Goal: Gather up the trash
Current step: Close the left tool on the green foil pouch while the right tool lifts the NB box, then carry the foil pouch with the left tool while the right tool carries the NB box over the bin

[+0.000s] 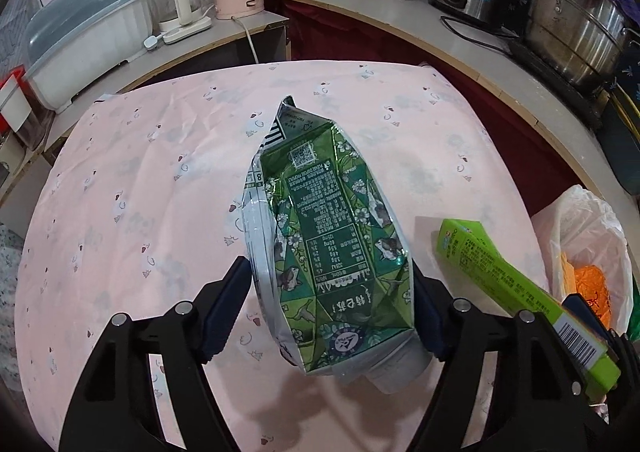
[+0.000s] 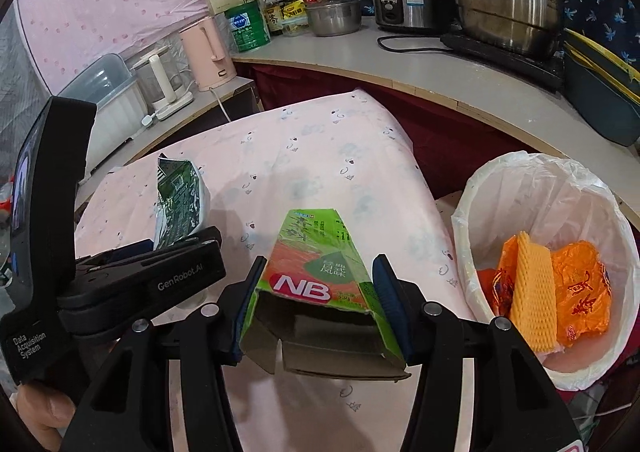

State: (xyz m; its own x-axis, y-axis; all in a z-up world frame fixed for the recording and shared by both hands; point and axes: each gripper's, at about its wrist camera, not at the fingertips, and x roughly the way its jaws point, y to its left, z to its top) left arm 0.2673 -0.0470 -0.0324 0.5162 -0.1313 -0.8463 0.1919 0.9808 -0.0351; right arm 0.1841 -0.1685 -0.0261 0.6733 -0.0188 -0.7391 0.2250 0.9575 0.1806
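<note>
Pink-clothed table (image 1: 160,172), cluttered counter (image 1: 460,24)

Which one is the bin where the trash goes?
Look past the right edge of the pink tablecloth. The bin stands there, beside the table. Only it is round, lined with a white plastic bag, holding orange wrappers and yellow foam netting.

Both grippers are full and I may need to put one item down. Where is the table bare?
The pink tablecloth is bare left of the green carton and beyond it toward the counter. It is crowded on the right, around the lime box and bin.
</note>
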